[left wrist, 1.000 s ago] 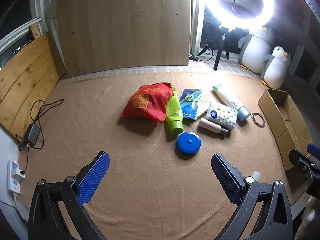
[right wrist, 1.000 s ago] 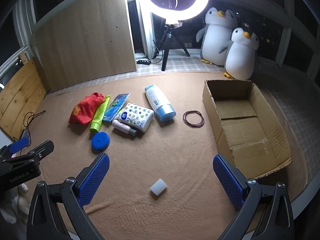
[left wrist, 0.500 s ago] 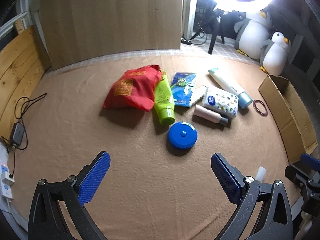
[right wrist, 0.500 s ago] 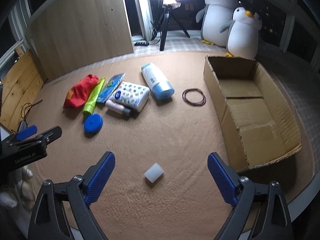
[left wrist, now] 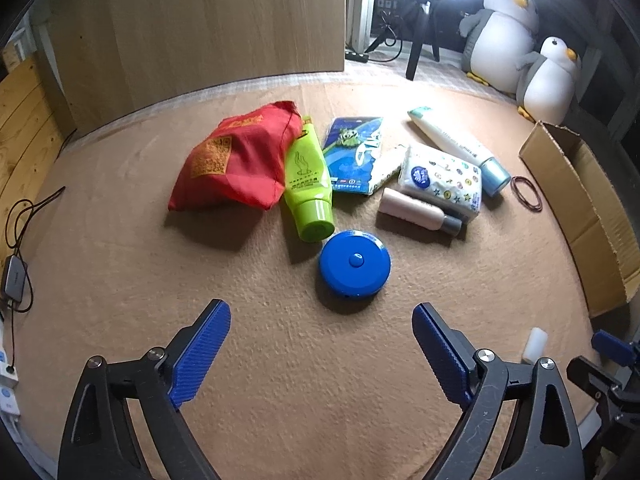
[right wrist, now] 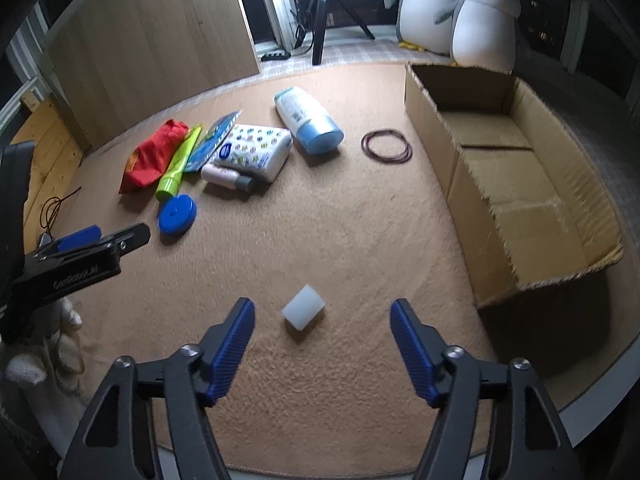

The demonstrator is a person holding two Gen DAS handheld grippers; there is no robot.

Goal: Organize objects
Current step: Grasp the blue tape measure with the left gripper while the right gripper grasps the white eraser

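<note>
My left gripper [left wrist: 321, 316] is open and empty, just short of a round blue tape measure [left wrist: 354, 265]. Behind it lie a red bag [left wrist: 236, 160], a green tube [left wrist: 308, 180], a blue packet [left wrist: 354, 152], a pink bottle [left wrist: 416, 210], a tissue pack [left wrist: 440, 178] and a white-and-blue bottle [left wrist: 460, 148]. My right gripper [right wrist: 322, 312] is open and empty, its fingers either side of a small white block [right wrist: 303, 312] on the brown mat. An open cardboard box [right wrist: 516, 172] stands to the right.
A ring of brown rubber bands [right wrist: 386, 146] lies between the bottles and the box. Two plush penguins [right wrist: 460, 8] and a light stand sit behind the mat. A cable and charger [left wrist: 14, 276] lie at the left edge. The left gripper shows in the right wrist view [right wrist: 80, 256].
Both grippers have moved forward and down. The blue tape measure now lies close to the left fingers, and the white block now sits between the right fingers.
</note>
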